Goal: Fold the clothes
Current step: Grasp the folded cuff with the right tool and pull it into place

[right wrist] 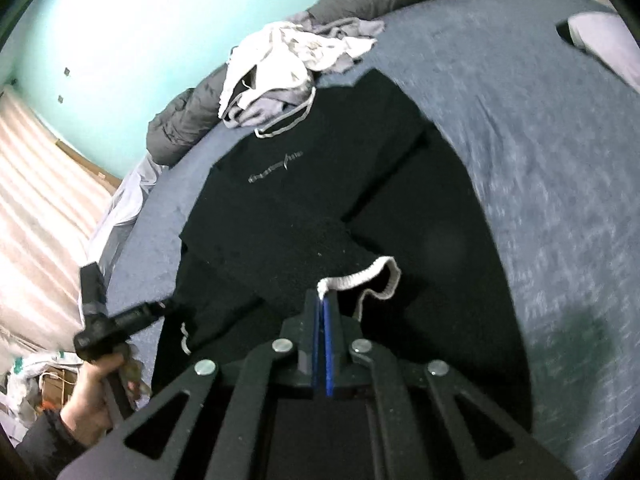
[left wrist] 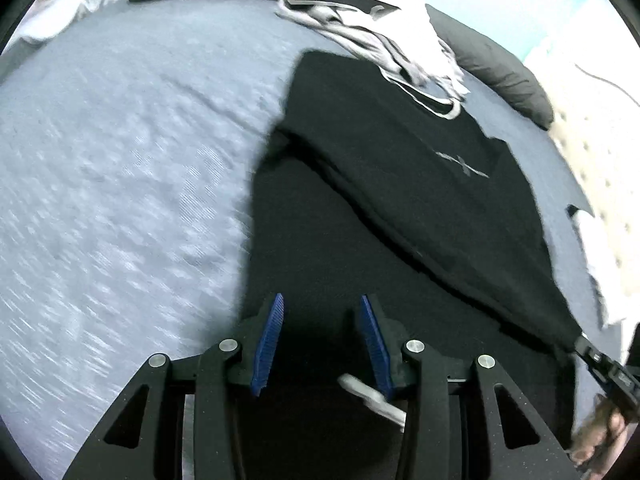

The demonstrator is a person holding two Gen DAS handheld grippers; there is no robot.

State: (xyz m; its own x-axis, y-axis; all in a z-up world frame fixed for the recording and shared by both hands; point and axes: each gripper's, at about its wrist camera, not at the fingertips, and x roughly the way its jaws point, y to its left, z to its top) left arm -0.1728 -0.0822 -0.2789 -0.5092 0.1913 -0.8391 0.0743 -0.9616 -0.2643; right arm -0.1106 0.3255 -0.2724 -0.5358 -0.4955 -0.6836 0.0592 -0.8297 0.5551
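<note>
Right wrist view: right gripper [right wrist: 323, 300] pinches black shirt's [right wrist: 304, 184] white-trimmed hem, collar toward upper frame; left gripper [left wrist: 322, 340] stands half-open, seemingly empty.

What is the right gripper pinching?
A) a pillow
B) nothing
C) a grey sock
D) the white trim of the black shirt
D: the right gripper is shut on the white ribbed trim of the black shirt lying on the bed.
</note>
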